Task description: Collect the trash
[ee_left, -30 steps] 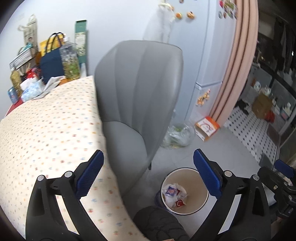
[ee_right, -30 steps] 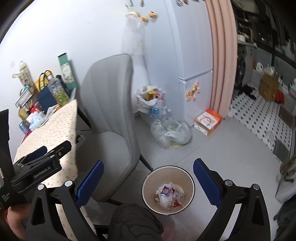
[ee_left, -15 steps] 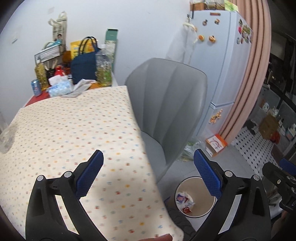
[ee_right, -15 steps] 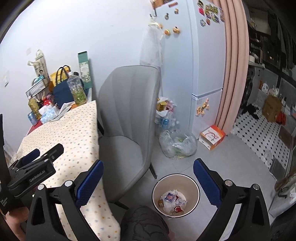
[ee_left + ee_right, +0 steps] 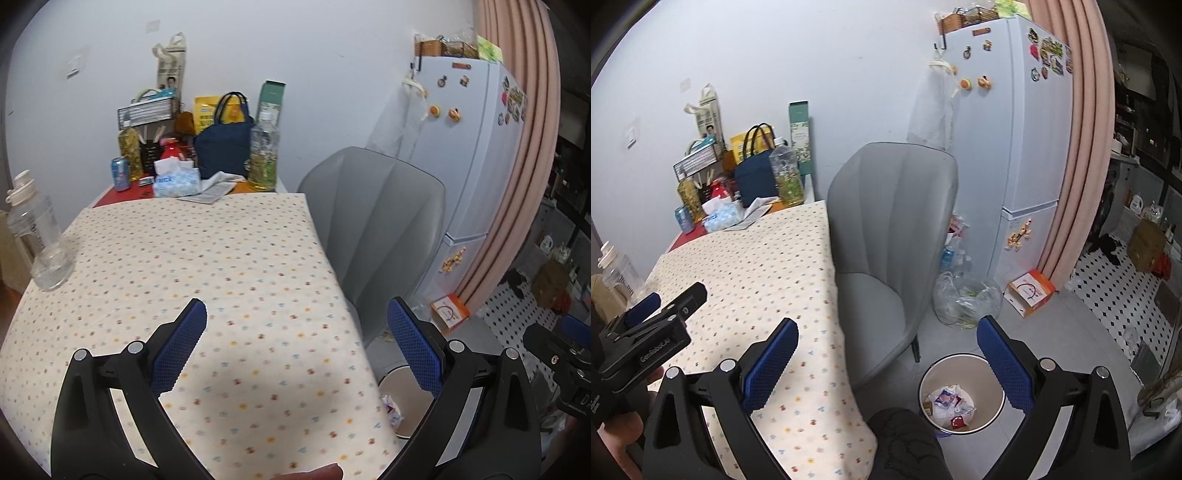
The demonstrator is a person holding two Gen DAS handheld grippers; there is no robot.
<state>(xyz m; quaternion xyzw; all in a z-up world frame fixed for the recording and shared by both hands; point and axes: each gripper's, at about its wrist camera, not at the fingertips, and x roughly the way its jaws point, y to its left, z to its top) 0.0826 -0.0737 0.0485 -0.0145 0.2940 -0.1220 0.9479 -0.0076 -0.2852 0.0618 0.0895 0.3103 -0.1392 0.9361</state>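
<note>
Both tools, left tool point(image 5: 295, 347) and right tool point(image 5: 886, 347), spread wide, empty. Bin point(image 5: 961, 395) wrappers point(image 5: 947, 400) look light, crumpled; pinch a fold.

A chair point(image 5: 886, 240) is standing right of the table point(image 5: 757, 280), with a bin point(image 5: 960, 395) holding trash point(image 5: 947, 400) sitting right of it.
</note>
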